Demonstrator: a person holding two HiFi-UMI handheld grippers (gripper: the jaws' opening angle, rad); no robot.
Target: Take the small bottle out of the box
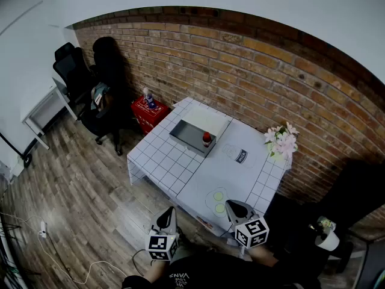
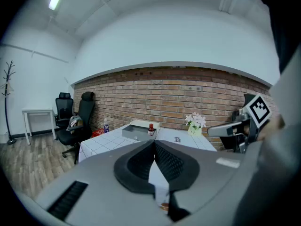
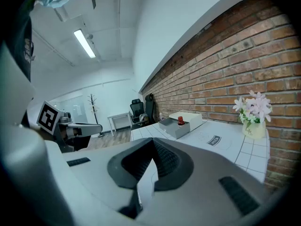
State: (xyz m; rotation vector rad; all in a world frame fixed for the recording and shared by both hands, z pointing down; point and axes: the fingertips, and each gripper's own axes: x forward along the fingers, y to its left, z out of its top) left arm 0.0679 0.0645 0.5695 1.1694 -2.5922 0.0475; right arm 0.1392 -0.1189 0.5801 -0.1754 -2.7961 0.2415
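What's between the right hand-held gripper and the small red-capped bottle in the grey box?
Head view: only pale tabletop with two green round marks, then the grey box's near wall.

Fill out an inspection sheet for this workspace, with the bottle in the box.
Surface: table under a white gridded cloth, with a milk label on it.
Job's things: small bottle, red-capped, upright inside the grey box.
Clutter: flowers at the table's right edge; red crate on the floor by the table.
Grippers: left gripper and right gripper short of the table, jaws together, empty.
Cables: white cable on the wood floor.
Surroundings: brick wall, black chairs, white desk.
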